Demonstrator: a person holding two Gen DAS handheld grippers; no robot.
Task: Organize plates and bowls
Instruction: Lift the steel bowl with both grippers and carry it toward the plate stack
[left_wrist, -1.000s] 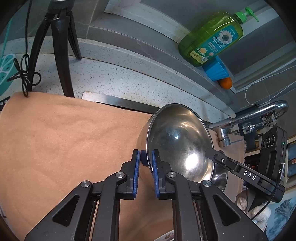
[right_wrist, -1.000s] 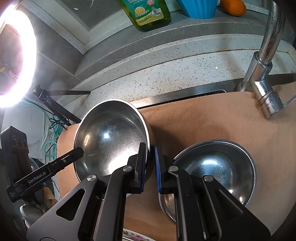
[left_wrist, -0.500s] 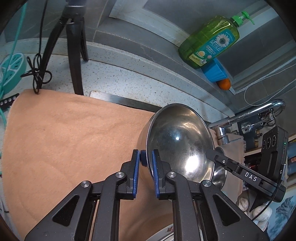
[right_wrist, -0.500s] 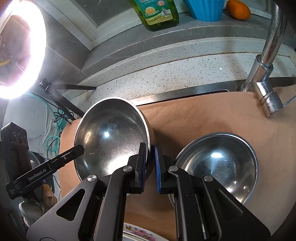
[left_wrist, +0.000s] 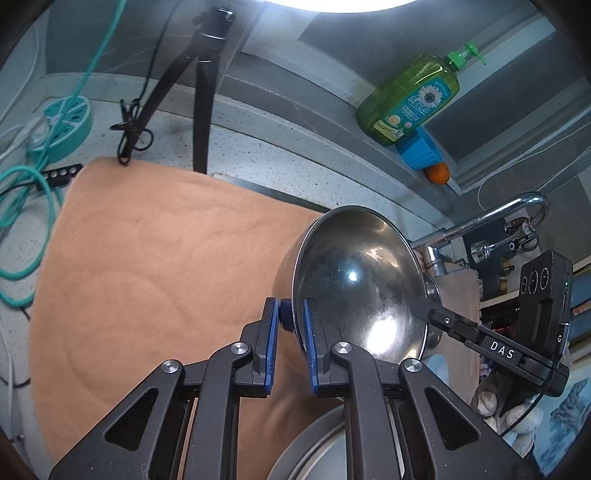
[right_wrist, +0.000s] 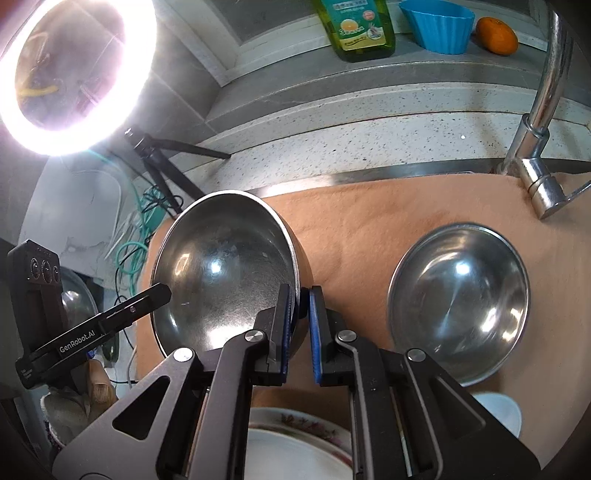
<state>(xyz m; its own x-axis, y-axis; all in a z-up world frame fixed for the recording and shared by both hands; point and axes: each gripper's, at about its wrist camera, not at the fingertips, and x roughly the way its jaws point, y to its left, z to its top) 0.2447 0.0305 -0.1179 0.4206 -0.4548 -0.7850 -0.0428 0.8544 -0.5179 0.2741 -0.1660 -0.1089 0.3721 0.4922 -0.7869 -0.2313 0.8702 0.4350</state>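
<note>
A steel bowl (left_wrist: 354, 280) is held in the air above the tan mat (left_wrist: 147, 266), gripped on opposite sides of its rim. My left gripper (left_wrist: 290, 325) is shut on its left rim. My right gripper (right_wrist: 300, 314) is shut on its right rim; the bowl also shows in the right wrist view (right_wrist: 221, 266). A second steel bowl (right_wrist: 458, 302) rests on the mat (right_wrist: 362, 221) to the right. A floral plate (right_wrist: 295, 443) lies below my right gripper, and a small white dish (right_wrist: 498, 410) lies at the lower right.
A faucet (right_wrist: 543, 110) stands at the right. A green soap bottle (right_wrist: 358, 26), a blue cup (right_wrist: 439, 22) and an orange (right_wrist: 495, 35) sit on the back ledge. A ring light (right_wrist: 74, 74) on a tripod (left_wrist: 199, 92), cables (left_wrist: 26, 206) and a teal disc (left_wrist: 61, 125) are left.
Both grippers have lifted the held bowl higher and drawn it back; more of the mat and counter shows. The second bowl stays on the mat. The plate below has come further into view.
</note>
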